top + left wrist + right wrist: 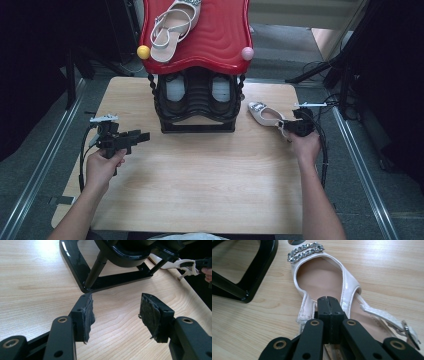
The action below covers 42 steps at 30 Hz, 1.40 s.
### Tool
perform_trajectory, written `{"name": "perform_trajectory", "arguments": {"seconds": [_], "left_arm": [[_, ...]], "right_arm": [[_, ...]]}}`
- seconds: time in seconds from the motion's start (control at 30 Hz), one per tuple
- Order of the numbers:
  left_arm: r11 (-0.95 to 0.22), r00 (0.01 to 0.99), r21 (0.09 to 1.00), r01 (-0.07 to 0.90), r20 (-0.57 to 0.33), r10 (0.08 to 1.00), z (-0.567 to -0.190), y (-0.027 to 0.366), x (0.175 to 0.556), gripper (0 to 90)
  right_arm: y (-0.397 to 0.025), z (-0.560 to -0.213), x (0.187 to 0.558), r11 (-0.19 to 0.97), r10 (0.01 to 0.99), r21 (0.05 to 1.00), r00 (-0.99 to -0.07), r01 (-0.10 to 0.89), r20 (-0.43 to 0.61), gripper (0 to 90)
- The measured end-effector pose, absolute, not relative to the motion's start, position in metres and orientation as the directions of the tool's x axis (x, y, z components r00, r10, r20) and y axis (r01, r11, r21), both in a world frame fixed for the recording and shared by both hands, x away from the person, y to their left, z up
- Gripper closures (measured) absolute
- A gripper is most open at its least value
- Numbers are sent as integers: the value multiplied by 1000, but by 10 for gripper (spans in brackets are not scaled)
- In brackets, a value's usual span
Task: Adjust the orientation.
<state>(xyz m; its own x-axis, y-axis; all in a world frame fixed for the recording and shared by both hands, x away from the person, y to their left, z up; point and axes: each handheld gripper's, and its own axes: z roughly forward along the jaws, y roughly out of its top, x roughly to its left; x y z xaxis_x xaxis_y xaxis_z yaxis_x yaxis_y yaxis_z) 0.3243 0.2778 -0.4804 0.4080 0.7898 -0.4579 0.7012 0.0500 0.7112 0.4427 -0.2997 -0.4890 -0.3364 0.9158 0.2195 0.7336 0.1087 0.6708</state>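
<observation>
My right gripper [329, 305]: jaws clamped together over the white sandal [322, 280], strap contact hidden | my left gripper [116, 315]: agape, empty; shoe rack [197, 100] cropped.

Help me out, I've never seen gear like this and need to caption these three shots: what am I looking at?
A person sits at a wooden table holding a two-jaw hand tool in each hand. The high view looks down from above; the two gripper views come from cameras riding on each tool. The left gripper is open over bare wood. The right gripper is shut on the heel end of a pale sandal lying on the table. Behind stands a black shoe rack with a red top, carrying the matching second sandal.
</observation>
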Motion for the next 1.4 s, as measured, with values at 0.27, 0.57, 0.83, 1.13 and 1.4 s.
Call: {"name": "perform_trajectory", "arguments": {"seconds": [0.27,0.57,0.83,1.13,1.4], "left_arm": [[53,408,710,703,-462,788,-481,277,324,441],[44,412,714,698,-451,792,-481,277,325,439],[55,408,714,698,-459,789,-481,278,325,438],[54,407,712,700,-460,789,-481,279,325,435],[42,416,709,704,-461,784,-482,277,326,433]], "right_arm": [[-291,-486,441,92,908,646,-330,758,259,900],[-279,-487,440,79,896,629,-331,773,294,900],[-269,-488,440,76,888,631,-340,772,310,900],[-267,-488,440,66,886,637,-339,768,316,900],[-272,-479,436,71,896,653,-336,754,291,850]]}}
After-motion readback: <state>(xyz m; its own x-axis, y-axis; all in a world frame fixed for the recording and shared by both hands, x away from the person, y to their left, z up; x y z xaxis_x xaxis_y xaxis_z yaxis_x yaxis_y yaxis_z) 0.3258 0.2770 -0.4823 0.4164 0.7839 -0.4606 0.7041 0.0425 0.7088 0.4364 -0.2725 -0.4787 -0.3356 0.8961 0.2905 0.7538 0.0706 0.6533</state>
